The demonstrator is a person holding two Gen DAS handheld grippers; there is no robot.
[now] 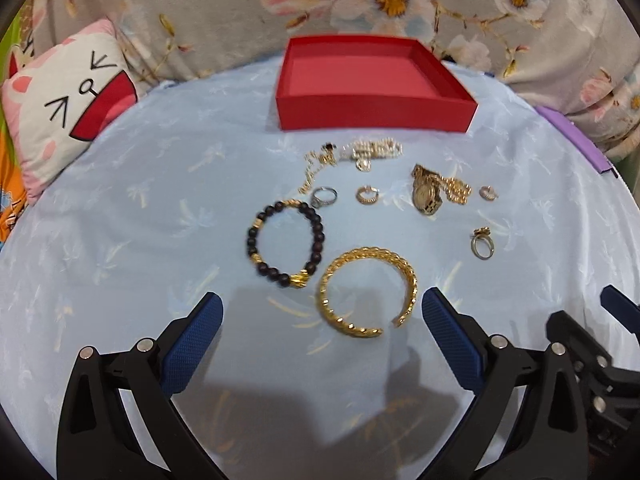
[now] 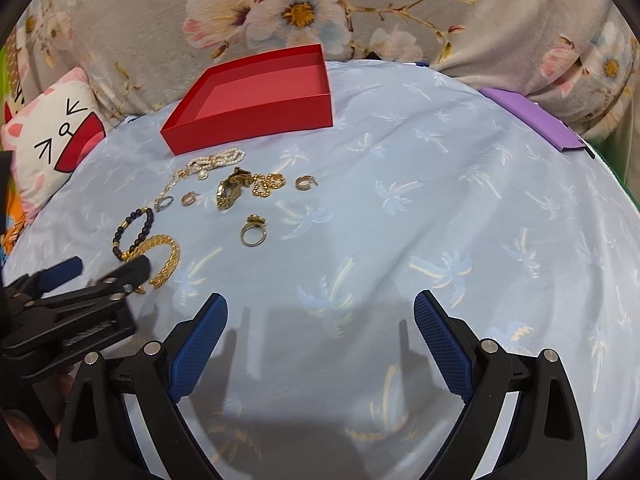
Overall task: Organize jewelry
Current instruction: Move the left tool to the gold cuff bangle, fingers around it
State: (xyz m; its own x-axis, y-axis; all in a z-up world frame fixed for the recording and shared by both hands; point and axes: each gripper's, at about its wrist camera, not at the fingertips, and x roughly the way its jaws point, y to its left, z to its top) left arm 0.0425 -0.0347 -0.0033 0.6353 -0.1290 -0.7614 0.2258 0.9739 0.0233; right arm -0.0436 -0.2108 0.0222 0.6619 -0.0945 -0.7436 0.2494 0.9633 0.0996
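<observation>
The open twisted gold bangle (image 2: 160, 258) is partly covered in the right wrist view by a finger of the left gripper (image 2: 100, 270), which also hides part of the dark beaded bracelet with gold spacers (image 2: 134, 226). The tangle of pearl strand and thin gold chain (image 1: 360, 152) is too small and blurred to separate. The purple flat case (image 1: 576, 142) and the white cat-face cushion (image 1: 68, 108) are cut by the fisheye rim.

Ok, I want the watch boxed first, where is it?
The gold watch lies right of centre in the left wrist view, beside a gold chain, in front of the red box.
</observation>
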